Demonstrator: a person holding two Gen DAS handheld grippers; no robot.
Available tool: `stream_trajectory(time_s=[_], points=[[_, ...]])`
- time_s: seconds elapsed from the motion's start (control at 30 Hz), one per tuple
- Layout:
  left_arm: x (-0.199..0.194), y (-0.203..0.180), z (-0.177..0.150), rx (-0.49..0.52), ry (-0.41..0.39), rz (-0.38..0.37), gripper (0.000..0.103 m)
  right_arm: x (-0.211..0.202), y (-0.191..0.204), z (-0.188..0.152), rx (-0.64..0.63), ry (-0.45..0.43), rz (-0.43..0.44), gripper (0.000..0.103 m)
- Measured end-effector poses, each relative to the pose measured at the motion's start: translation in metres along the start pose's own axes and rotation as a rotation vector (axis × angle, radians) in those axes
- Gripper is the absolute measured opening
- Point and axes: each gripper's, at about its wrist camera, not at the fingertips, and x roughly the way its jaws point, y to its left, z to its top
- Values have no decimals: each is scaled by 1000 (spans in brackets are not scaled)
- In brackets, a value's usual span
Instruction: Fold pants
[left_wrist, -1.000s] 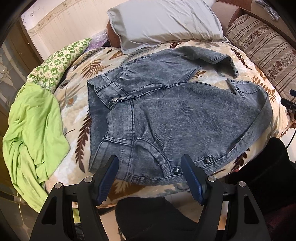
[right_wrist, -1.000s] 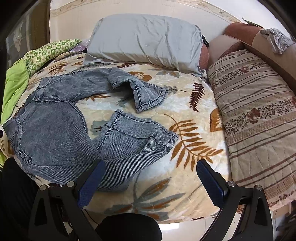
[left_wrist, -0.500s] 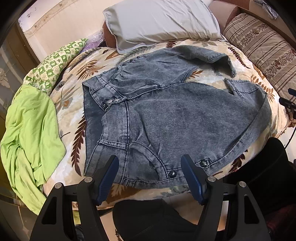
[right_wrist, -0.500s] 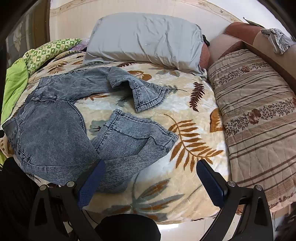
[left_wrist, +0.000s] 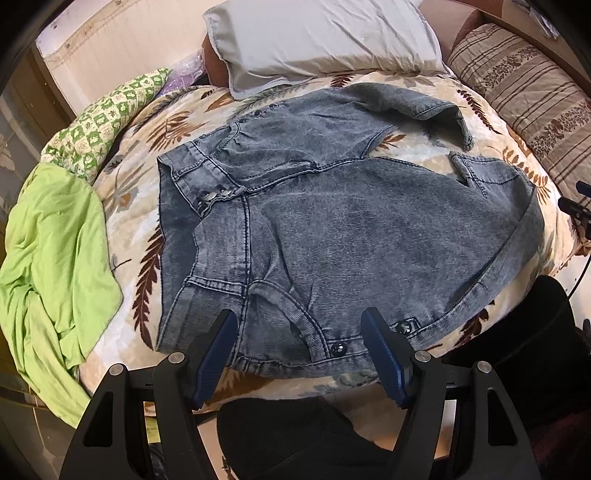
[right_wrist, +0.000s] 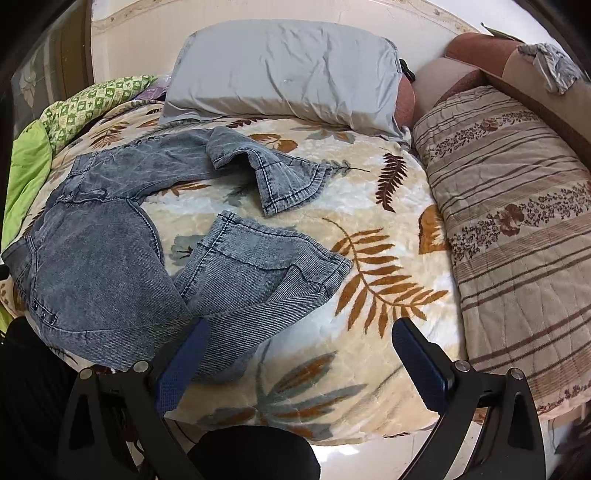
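Grey-blue denim pants (left_wrist: 354, 229) lie spread on the leaf-print blanket (left_wrist: 140, 258), waistband to the left, both legs bent back on themselves. In the right wrist view the pants (right_wrist: 103, 266) fill the left half, with two leg ends (right_wrist: 291, 184) folded over near the middle. My left gripper (left_wrist: 299, 354) is open and empty, just above the near waist corner with the snap buttons (left_wrist: 338, 349). My right gripper (right_wrist: 295, 358) is open and empty, its left finger (right_wrist: 181, 365) over the near leg's fold.
A grey pillow (right_wrist: 284, 70) lies at the head of the bed. A lime green cloth (left_wrist: 48, 266) and a green checked cloth (left_wrist: 107, 125) lie at the left. A striped floral quilt (right_wrist: 517, 206) covers the right side. The bed's near edge drops to the floor (right_wrist: 369, 458).
The left gripper has moved slightly forward and lower over the waist, so the pants fill more of its view. The right gripper has edged closer to the near leg. Both jaws stay open.
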Motion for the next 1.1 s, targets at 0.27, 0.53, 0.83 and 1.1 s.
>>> stream_trajectory(time_s=[0.27,0.53,0.83,1.1], points=[[10,4,14,-48,18,-37,70,8,-6,5,26,5,21,99],[22,52,27,-238,54,-35,70,36,-38,15,192,70,93,99],[58,141,-9,-638,149,-114,70,102,-70,15,493,158,302,95],[102,149,-25,-787,145,-301,61,127,-73,16,595,142,427,10]])
